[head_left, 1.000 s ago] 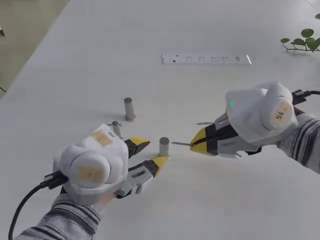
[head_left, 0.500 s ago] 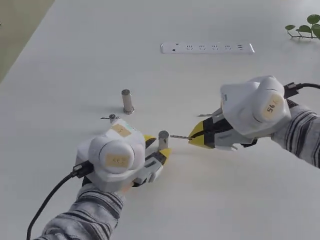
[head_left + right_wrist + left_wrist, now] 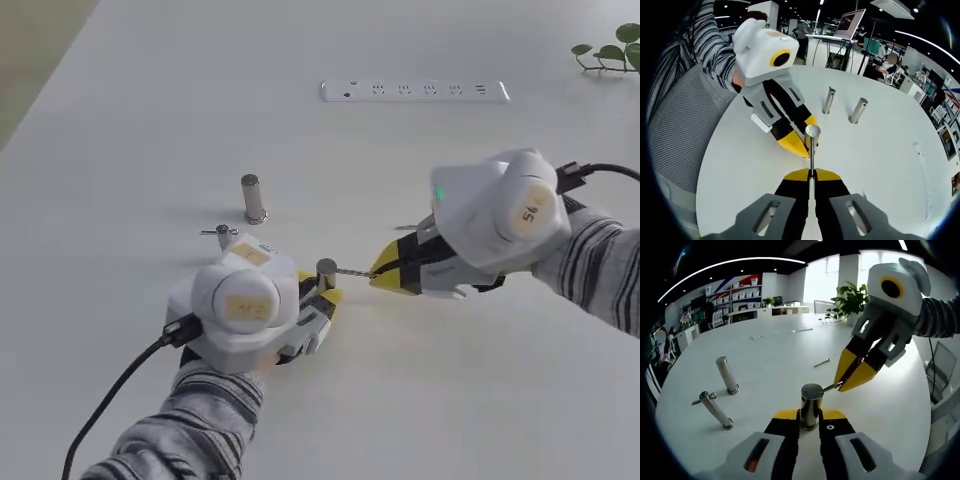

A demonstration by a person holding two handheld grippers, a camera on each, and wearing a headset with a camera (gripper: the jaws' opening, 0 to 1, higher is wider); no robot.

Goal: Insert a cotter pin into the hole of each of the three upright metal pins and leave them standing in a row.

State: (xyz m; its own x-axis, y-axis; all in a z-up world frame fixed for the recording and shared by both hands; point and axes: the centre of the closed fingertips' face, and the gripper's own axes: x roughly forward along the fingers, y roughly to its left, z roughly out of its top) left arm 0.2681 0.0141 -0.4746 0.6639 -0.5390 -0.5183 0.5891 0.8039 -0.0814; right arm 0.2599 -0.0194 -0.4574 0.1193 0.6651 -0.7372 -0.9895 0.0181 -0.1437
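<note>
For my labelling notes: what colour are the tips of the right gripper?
Yellow, with black behind; the right gripper shows best in the left gripper view.

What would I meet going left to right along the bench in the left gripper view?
fitted pin → bare pin → clamped pin → cotter pin → right gripper, which holds that cotter pin. The loose cotter pin farther back is left out because its place overlaps.
</note>
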